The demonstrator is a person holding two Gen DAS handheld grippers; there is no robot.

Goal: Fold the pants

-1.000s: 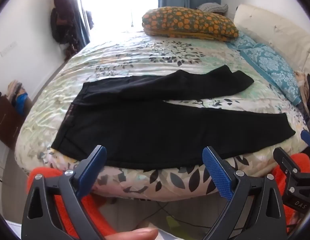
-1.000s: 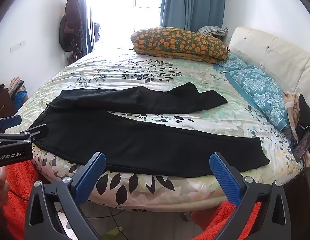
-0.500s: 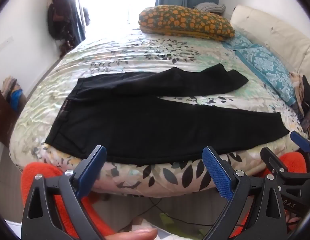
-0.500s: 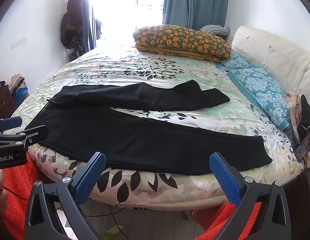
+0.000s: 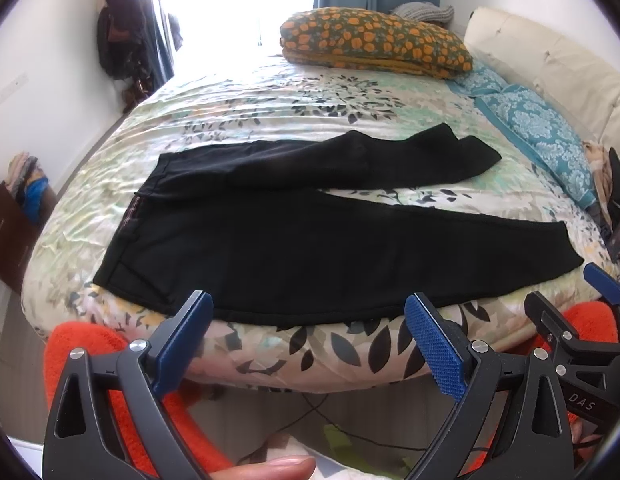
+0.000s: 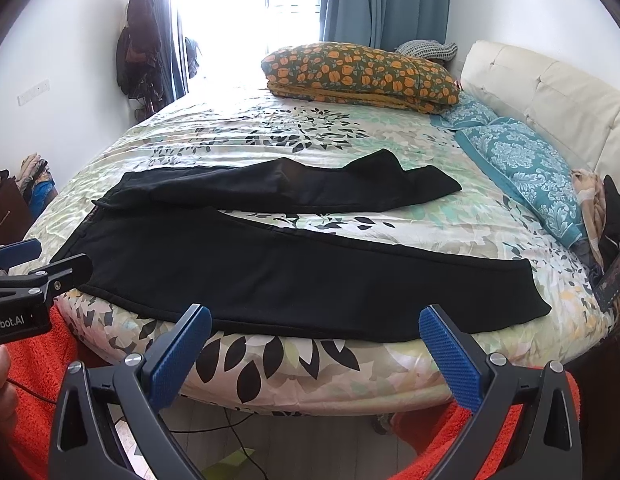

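Lying spread across the bed (image 5: 238, 92), the black pants (image 5: 310, 256) look soft and limp; best pinched at waistband or hem. Left claw (image 5: 308, 334) and right claw (image 6: 314, 346) hover released, both empty.

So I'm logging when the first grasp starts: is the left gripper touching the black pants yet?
Apart. In the left wrist view, the open left gripper sits short of the bed edge, with floral quilt showing between its fingertips and the black pants.
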